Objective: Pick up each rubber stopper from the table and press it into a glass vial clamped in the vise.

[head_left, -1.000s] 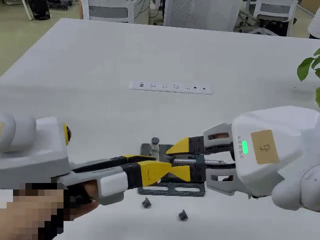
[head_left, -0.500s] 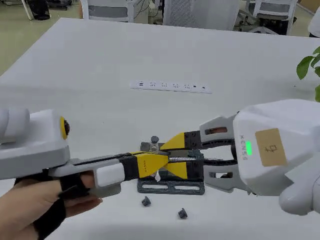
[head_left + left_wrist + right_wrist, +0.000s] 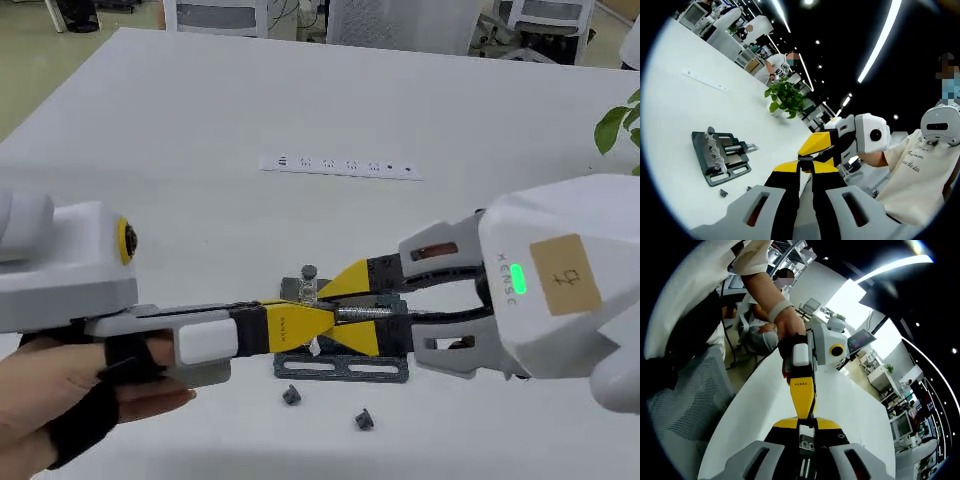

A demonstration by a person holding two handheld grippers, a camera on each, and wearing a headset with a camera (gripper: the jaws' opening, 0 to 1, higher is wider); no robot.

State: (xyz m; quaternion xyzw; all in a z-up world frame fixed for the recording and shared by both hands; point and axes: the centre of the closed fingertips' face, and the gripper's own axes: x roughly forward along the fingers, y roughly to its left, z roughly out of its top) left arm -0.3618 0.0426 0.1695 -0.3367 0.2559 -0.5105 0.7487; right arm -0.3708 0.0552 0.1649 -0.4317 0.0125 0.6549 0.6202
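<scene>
Above the black vise (image 3: 345,370) my two grippers meet tip to tip. The left gripper (image 3: 318,325), in a hand from the left, is shut on what looks like a small dark rubber stopper (image 3: 805,159). The right gripper (image 3: 325,312) comes from the right; in its own view its jaws (image 3: 805,427) grip a small clear object, apparently a glass vial (image 3: 805,440), and the left gripper's yellow tip (image 3: 804,412) touches its top. A stoppered vial (image 3: 308,285) stands in the vise. Two loose stoppers (image 3: 291,395) (image 3: 364,421) lie in front of it.
A white power strip (image 3: 340,165) lies further back on the white table (image 3: 200,120). A green plant (image 3: 620,125) is at the right edge and chairs stand past the far edge. In the left gripper view the vise (image 3: 702,155) holds a row of vials (image 3: 713,147).
The left gripper's tip has drawn back a little to the left, from overlapping the right jaws to meeting their tips. Both grippers stay above the vise.
</scene>
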